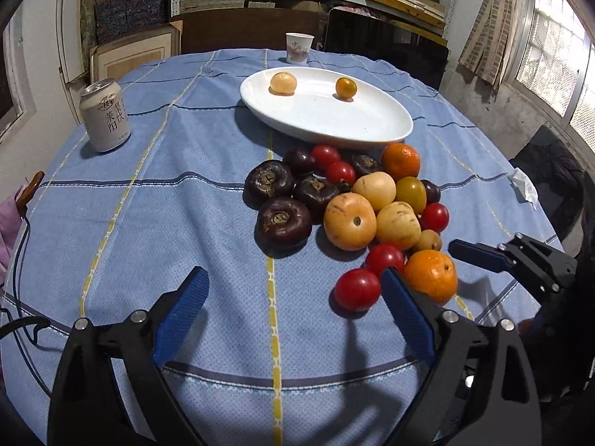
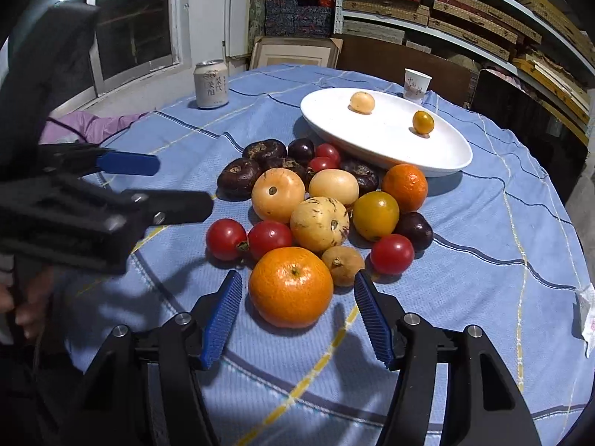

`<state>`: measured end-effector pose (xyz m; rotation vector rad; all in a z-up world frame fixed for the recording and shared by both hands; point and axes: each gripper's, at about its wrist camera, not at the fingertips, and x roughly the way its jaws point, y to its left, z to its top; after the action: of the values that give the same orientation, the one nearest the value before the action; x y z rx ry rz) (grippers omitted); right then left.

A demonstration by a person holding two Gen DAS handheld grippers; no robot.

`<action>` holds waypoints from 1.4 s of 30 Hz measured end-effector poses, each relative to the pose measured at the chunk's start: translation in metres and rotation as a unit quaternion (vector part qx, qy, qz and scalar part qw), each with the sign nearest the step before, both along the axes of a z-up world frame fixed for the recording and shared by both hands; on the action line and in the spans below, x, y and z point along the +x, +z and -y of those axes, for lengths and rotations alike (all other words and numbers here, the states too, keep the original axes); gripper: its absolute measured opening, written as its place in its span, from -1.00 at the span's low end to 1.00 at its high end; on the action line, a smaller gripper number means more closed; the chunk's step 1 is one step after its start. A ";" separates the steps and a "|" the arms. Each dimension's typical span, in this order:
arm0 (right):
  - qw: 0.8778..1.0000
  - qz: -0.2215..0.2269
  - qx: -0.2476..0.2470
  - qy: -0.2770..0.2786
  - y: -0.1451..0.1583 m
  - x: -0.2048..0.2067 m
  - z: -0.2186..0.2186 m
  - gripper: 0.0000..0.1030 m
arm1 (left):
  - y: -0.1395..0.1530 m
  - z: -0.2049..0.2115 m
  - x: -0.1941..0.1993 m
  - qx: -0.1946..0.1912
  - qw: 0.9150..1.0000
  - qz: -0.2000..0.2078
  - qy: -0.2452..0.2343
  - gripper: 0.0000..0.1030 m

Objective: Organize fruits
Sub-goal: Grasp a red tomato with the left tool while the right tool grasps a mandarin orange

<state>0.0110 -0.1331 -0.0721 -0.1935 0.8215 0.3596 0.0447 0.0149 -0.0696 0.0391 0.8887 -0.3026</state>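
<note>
The right claw (image 2: 297,319) hangs released just short of the big orange (image 2: 290,287) at the lower middle of its view, pads to either side, not yet touching. The left claw (image 1: 293,308) gapes wide over bare cloth, nothing between its pads, a red tomato (image 1: 357,289) just right of centre. I'd push the right one forward until the pads flank the orange's widest part, squeeze gently, lift straight, then carry to the white plate (image 2: 438,156) in the upper right.
</note>
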 end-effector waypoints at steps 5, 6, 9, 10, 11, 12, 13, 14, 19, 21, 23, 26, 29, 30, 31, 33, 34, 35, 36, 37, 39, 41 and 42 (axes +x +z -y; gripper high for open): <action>1.000 0.005 -0.008 -0.008 -0.006 0.002 -0.003 -0.09 | -0.005 0.003 0.000 0.008 1.000 -0.009 -0.004 0.77; 1.000 0.002 -0.001 -0.004 -0.006 0.001 -0.001 -0.09 | -0.006 0.004 0.000 0.009 1.000 -0.010 -0.006 0.77; 1.000 0.006 -0.007 -0.015 -0.006 -0.002 0.008 -0.09 | -0.007 0.013 -0.001 0.021 1.000 -0.009 -0.017 0.77; 1.000 0.010 -0.012 -0.017 -0.005 -0.005 0.012 -0.09 | -0.008 0.017 -0.002 0.026 0.999 -0.007 -0.022 0.77; 1.000 0.014 -0.016 -0.018 -0.005 -0.007 0.015 -0.09 | -0.009 0.021 -0.002 0.032 0.999 -0.006 -0.027 0.77; 0.999 0.018 -0.020 -0.019 -0.004 -0.011 0.020 -0.09 | -0.011 0.028 -0.004 0.042 0.998 -0.005 -0.037 0.77; 0.999 0.019 -0.022 -0.021 -0.004 -0.012 0.023 -0.09 | -0.013 0.032 -0.005 0.047 0.998 -0.005 -0.043 0.77; 0.999 0.021 -0.021 -0.023 -0.005 -0.014 0.029 -0.09 | -0.016 0.039 -0.007 0.056 0.997 -0.004 -0.052 0.77; 0.999 0.019 -0.006 -0.036 -0.007 -0.012 0.044 -0.09 | -0.022 0.051 -0.006 0.090 0.994 -0.001 -0.055 0.53; 0.999 0.022 -0.006 -0.034 -0.008 -0.013 0.045 -0.08 | -0.024 0.047 -0.002 0.091 0.995 -0.007 -0.045 0.44; 0.999 0.023 -0.004 -0.033 -0.009 -0.013 0.045 -0.08 | -0.026 0.044 0.001 0.090 0.995 -0.013 -0.040 0.23; 0.999 0.019 0.007 -0.033 -0.009 -0.011 0.048 -0.08 | -0.026 0.045 0.003 0.083 0.995 -0.017 -0.048 0.00; 0.999 0.015 0.016 -0.033 -0.009 -0.009 0.050 -0.07 | -0.027 0.049 0.003 0.085 0.995 -0.013 -0.054 0.00; 0.999 0.014 0.018 -0.033 -0.009 -0.009 0.050 -0.07 | -0.028 0.050 0.004 0.082 0.995 -0.015 -0.056 0.00; 0.999 0.014 0.020 -0.032 -0.009 -0.009 0.050 -0.07 | -0.029 0.051 0.005 0.079 0.995 -0.017 -0.055 0.00; 0.999 0.013 0.022 -0.032 -0.009 -0.009 0.051 -0.07 | -0.029 0.051 0.007 0.071 0.996 -0.018 -0.054 0.00; 0.999 0.012 0.023 -0.033 -0.009 -0.008 0.051 -0.07 | -0.029 0.051 0.007 0.069 0.996 -0.017 -0.054 0.00; 0.999 0.013 0.023 -0.032 -0.009 -0.008 0.051 -0.07 | -0.029 0.051 0.008 0.068 0.996 -0.016 -0.055 -0.03; 0.999 0.013 0.022 -0.032 -0.009 -0.009 0.051 -0.07 | -0.029 0.051 0.007 0.064 0.996 -0.016 -0.057 -0.09; 0.999 0.013 0.022 -0.033 -0.009 -0.008 0.051 -0.07 | -0.029 0.051 0.006 0.061 0.996 -0.015 -0.061 -0.29; 0.999 0.012 0.025 -0.033 -0.009 -0.008 0.052 -0.07 | -0.028 0.052 0.005 0.055 0.996 -0.014 -0.068 -0.42; 0.999 0.012 0.024 -0.034 -0.009 -0.008 0.051 -0.07 | -0.028 0.052 0.003 0.050 0.996 -0.014 -0.072 -0.42; 0.999 0.013 0.023 -0.033 -0.009 -0.008 0.051 -0.07 | -0.028 0.052 0.003 0.046 0.996 -0.014 -0.073 -0.42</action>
<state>0.0025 -0.1837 -0.0813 -0.1267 0.7922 0.3123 0.0478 -0.0373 -0.0974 0.1855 0.9293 -0.3990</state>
